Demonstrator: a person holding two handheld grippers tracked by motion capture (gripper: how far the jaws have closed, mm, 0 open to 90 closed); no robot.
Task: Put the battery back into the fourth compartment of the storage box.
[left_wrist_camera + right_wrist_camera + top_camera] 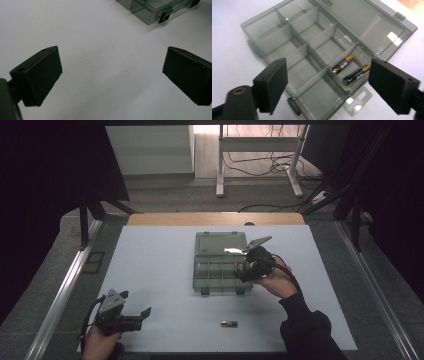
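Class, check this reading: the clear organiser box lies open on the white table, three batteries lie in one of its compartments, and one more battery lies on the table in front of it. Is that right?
Not quite. The right gripper view shows two batteries in that compartment, not three. The rest stands: the organiser box lies open on the white table, and one more battery lies in front of it.

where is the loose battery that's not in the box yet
In the high view the loose battery lies on the white table near its front edge, just in front of the open organizer box, between the person's two hands.
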